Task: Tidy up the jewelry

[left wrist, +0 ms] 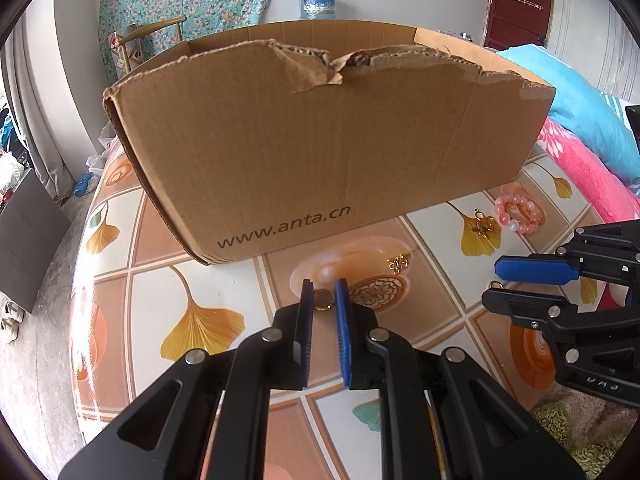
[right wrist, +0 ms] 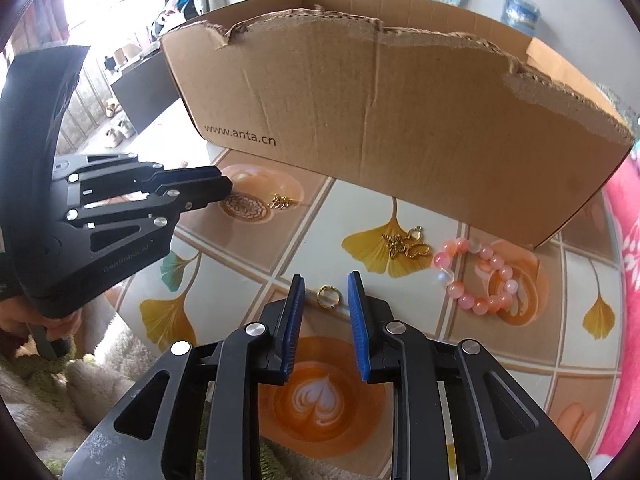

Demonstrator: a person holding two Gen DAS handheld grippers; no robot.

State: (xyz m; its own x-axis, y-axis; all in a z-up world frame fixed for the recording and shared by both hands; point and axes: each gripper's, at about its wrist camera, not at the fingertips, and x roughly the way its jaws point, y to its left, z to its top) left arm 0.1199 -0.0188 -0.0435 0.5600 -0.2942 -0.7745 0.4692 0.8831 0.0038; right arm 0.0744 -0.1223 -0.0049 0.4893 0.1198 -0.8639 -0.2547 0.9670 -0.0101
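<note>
The left gripper (left wrist: 324, 292) is parted, its blue pads (left wrist: 343, 320) low over the table (left wrist: 168, 248), and a gold ring (left wrist: 323, 300) lies on the cloth between the fingertips; whether either pad touches it cannot be told. The right gripper (right wrist: 326, 286) is likewise spread, with a second gold ring (right wrist: 329, 297) flat on the table in the gap just past its tips, touching neither finger. In the left view the right gripper (left wrist: 516, 284) enters from the right edge, and a ring (left wrist: 495, 285) peeks out between its fingers. Ahead of the left gripper and a little to its right lies a small gold charm (left wrist: 398, 263); the same charm (right wrist: 279, 201) shows in the right view just beyond the left gripper's tip (right wrist: 216, 192). Farther right, gold butterfly charms (right wrist: 406, 246) sit on a printed yellow leaf, and just beside them rests a pink bead bracelet (right wrist: 476, 276), near the box's right corner. The cardboard box (right wrist: 380, 120), open-topped with a torn front edge, stands on the table behind all the jewelry, well apart from both rings.
</note>
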